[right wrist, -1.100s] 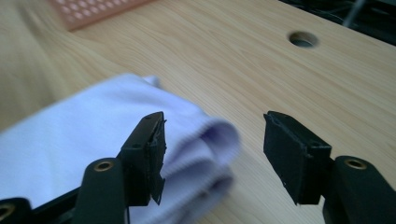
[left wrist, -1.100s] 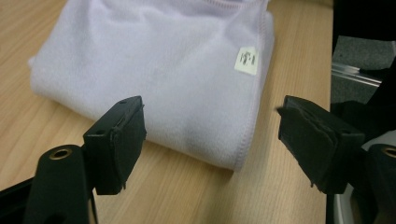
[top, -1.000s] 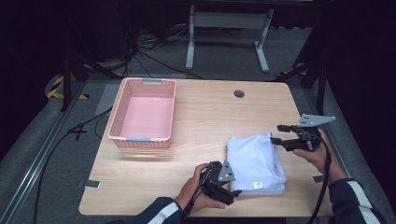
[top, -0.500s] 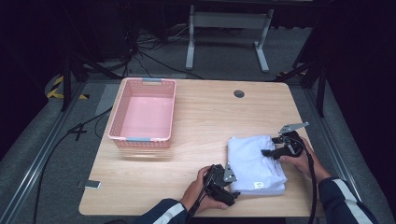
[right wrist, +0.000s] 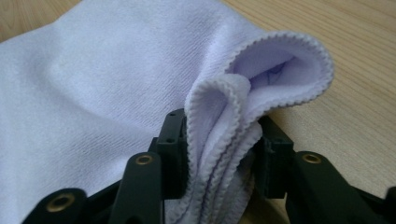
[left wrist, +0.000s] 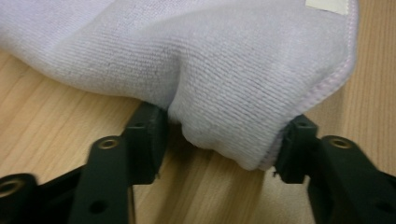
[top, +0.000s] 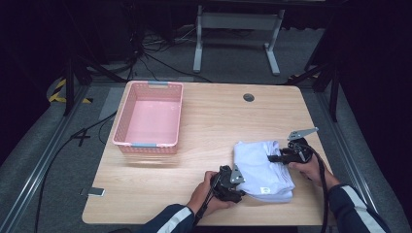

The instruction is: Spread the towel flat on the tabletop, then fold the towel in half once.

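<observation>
Left gripper sits at the near edge of the tabletop, and its jaws have just been closing from wide open. In the left gripper view both pads press into the near-left corner of the folded towel, which bulges between them. The grip is made, at roughly half travel, on a thick fold.

Right gripper has come down from its raised position of a second ago and now lies low at the towel's right side, toward the right edge of the tabletop. Its jaws have also just been closing. In the right gripper view the hemmed layers of the towel are pinched together between the two jaws, and a loop of edge curls up beyond them.

Towel rests flat on the near right part of the tabletop, in the same place as before, with its label on the near side.

Basket stands unmoved at the far left, well apart from the towel.

Judgement: both grips are now set, so the approach step is complete. The towel appears ready to be lifted. The basket is the likely destination, which calls for both hands to rise together so the folds stay closed.
</observation>
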The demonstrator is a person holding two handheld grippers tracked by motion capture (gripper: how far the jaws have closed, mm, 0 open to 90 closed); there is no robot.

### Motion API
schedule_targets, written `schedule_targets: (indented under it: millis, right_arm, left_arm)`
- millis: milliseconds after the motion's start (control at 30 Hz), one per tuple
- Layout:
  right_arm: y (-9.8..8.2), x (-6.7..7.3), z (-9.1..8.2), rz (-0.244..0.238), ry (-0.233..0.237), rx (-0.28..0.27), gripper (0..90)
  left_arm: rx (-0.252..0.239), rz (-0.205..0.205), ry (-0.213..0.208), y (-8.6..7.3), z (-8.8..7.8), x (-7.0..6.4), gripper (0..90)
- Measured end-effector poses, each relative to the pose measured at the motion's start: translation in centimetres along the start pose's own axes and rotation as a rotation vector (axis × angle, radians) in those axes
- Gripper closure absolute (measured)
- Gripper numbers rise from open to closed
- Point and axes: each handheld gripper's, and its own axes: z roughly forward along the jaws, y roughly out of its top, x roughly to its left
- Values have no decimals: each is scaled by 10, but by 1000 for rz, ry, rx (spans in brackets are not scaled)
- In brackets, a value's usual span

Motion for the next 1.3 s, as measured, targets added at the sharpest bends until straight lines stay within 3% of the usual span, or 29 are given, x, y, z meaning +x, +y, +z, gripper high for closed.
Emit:
schedule_targets:
  millis: [33, 200, 267, 333, 467, 500, 600, 733, 800, 867, 1133, 1300]
  right_arm:
    - [0, 3, 0, -19, -6, -2, 657]
    - [-2, 4, -1, -13, -7, -24, 692]
    - [-1, 8, -2, -31, -24, -41, 708]
    - [0, 11, -2, -45, -35, -48, 715]
    - [7, 16, 0, -51, -48, -74, 719]
    - [15, 19, 1, -62, -56, -109, 722]
    - [26, 26, 1, -78, -70, -147, 722]
    - [39, 32, 3, -82, -74, -195, 721]
    - [54, 37, 8, -97, -81, -222, 722]
    - [58, 38, 9, -99, -80, -228, 721]
    - [106, 53, 25, -155, -67, -290, 721]
    - [129, 62, 36, -187, -57, -303, 721]
  left_arm:
    - [1, 1, -2, 0, 0, 1, 544]
    - [11, 10, 1, 0, -2, 4, 635]
    - [22, 8, 2, 0, -5, 7, 673]
    - [43, 25, 21, 0, -8, 11, 684]
    - [42, 20, 38, -4, -18, 22, 701]
    - [32, 4, 63, -7, -26, 29, 704]
    - [-2, -5, 100, -10, -39, 41, 708]
    - [-23, -14, 143, -11, -53, 49, 709]
    - [-33, -20, 186, -13, -65, 56, 710]
    - [-40, -28, 198, -13, -68, 58, 710]
    - [-74, -54, 309, -21, -107, 76, 710]
    - [-94, -83, 345, -29, -122, 86, 711]
